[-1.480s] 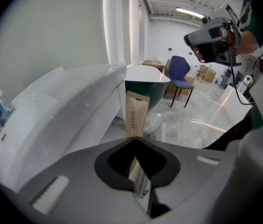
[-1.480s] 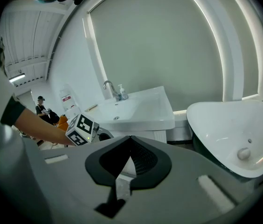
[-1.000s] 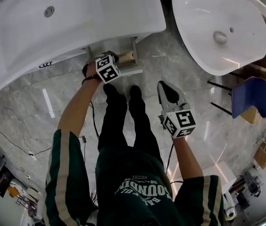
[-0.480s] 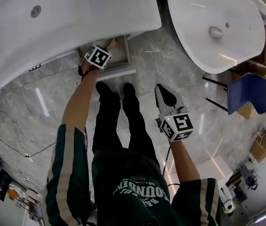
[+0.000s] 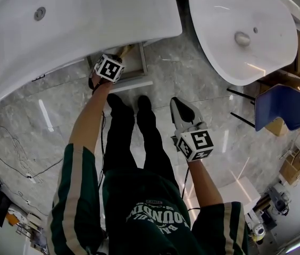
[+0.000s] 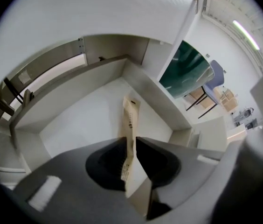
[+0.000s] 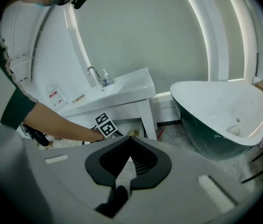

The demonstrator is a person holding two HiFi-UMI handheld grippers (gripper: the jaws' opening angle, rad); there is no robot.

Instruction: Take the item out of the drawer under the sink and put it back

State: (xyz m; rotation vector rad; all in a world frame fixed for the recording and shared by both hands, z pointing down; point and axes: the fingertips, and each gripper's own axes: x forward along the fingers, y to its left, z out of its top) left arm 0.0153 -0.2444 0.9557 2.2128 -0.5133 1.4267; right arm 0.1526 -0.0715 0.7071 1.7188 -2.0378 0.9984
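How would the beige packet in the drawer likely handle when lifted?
The beige packet looks card-thin edge-on, so it is probably very light. Its slight bend suggests it flexes easily. It is flat, so unlikely to roll.

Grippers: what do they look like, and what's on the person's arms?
The left gripper and right gripper are grey with black jaws, each bearing a white cube of black square markers. The sleeves are dark green with a cream stripe. The left jaws have just been opening, a thin packet between them.

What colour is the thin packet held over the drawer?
Pale beige, like kraft paper, with small dark print. The packet shows best in the left gripper view.
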